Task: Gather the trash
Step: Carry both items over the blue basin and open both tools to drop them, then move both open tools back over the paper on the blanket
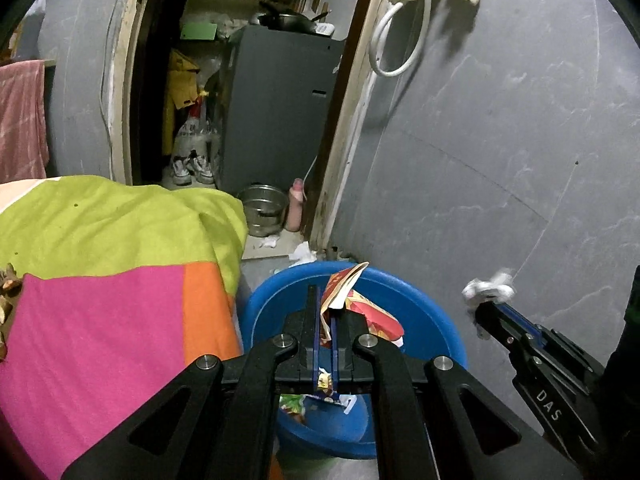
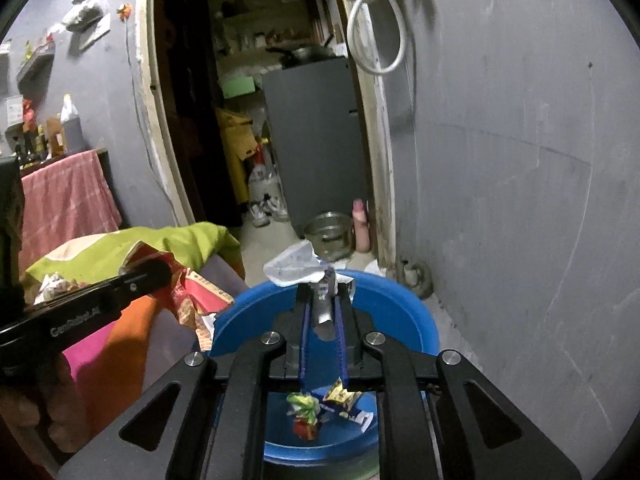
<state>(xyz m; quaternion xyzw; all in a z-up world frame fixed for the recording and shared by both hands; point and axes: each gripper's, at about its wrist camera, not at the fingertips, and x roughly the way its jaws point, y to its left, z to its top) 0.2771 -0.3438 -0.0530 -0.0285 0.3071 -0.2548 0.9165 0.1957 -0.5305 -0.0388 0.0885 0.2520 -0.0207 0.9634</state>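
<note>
Both grippers hang over the blue basin (image 2: pixel 400 312): the left gripper (image 1: pixel 326 320) is clamped on a red-and-yellow wrapper (image 1: pixel 360 308), the right gripper (image 2: pixel 325 300) is nearly closed on crumpled white paper (image 2: pixel 294 266). I judge it best to release only when each piece is well inside the rim, where other wrappers (image 2: pixel 306 414) already lie. The bed cover (image 1: pixel 120 280) presses close on the left and the grey wall (image 1: pixel 500 160) on the right, so free room is mostly upward and toward the doorway (image 1: pixel 248 100).

A round blue basin (image 2: pixel 404 312) stands on the floor beside the bed, holding a green-and-red wrapper (image 2: pixel 306 416) and a blue-and-yellow one (image 2: pixel 344 400). Above it, a crumpled red-and-yellow packet (image 1: pixel 360 304) and a crumpled white paper (image 2: pixel 292 266) are held pinched.
</note>
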